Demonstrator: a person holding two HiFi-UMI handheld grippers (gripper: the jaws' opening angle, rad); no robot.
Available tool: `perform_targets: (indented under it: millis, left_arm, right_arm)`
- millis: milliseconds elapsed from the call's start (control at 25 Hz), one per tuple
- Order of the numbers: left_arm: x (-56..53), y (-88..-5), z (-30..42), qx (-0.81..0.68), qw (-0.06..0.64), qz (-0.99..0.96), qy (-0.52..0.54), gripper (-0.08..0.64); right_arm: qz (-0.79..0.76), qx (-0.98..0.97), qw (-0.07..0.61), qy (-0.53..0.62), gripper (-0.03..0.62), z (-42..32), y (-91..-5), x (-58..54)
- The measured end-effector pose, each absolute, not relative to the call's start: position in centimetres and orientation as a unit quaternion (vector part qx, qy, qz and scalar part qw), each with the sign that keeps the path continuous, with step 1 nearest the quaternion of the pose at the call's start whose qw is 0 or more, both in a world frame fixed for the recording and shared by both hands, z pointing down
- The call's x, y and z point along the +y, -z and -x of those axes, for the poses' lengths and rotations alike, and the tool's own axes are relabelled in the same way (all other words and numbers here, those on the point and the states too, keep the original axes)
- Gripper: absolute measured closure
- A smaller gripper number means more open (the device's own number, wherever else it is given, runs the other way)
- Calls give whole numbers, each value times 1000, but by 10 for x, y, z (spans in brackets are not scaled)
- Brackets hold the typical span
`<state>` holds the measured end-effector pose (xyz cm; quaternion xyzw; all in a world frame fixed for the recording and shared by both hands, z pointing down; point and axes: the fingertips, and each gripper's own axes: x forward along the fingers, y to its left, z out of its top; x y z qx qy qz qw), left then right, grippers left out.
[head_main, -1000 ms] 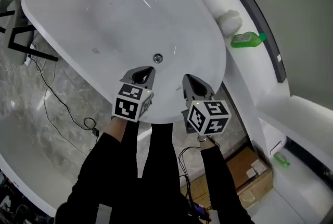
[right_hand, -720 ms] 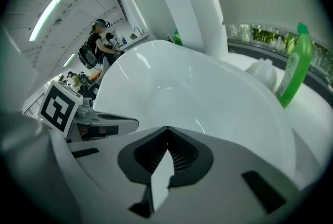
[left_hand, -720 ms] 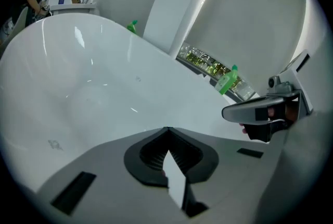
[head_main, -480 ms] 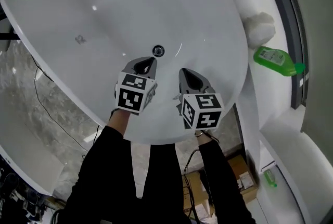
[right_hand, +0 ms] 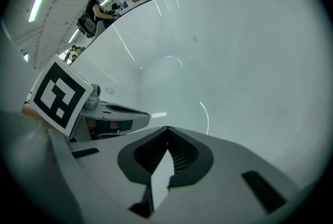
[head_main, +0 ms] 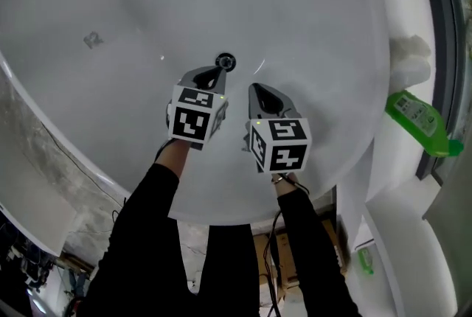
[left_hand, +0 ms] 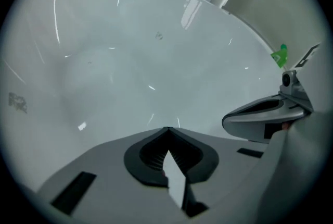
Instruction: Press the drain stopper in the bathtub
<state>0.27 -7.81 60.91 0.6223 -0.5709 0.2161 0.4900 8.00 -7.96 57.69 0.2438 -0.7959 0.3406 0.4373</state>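
Note:
The round chrome drain stopper (head_main: pixel 224 60) sits in the floor of the white bathtub (head_main: pixel 310 28). My left gripper (head_main: pixel 219 71) is shut, and in the head view its tip lies just short of the stopper; I cannot tell whether they touch. My right gripper (head_main: pixel 255 88) is shut too and hovers a little to the right, nearer me. In the left gripper view the shut left gripper (left_hand: pixel 166 128) points at bare tub wall, with the right gripper (left_hand: pixel 263 112) alongside. The right gripper view shows its shut gripper (right_hand: pixel 166 127) and the left gripper (right_hand: pixel 117 115). Neither gripper view shows the stopper.
A green bottle (head_main: pixel 417 117) and a white lump (head_main: pixel 410 62) rest on the ledge right of the tub. A cardboard box (head_main: pixel 295 256) stands on the floor near my legs. A person (right_hand: pixel 97 5) stands far behind the tub rim.
Both grippers have moved forward over the tub floor, staying shut. The left tip has closed in on the drain stopper, and the head view has swung further over the tub.

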Motion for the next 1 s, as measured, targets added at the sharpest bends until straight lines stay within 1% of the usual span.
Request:
perform_targets:
  millis: [160, 480, 1000]
  left_arm:
    - [-76, -646, -3, -576, 507, -604, -214, 555]
    - [-64, -711, -10, -564, 506, -602, -252, 555]
    - [-55, -771, -18, -561, 517, -594, -255, 555]
  right_arm:
    - [-236, -788, 451, -347, 591, -77, -608, -81]
    - [-225, -777, 471, -352, 591, -72, -661, -72]
    - [-213, -764, 488, -364, 591, -70, -717, -68]
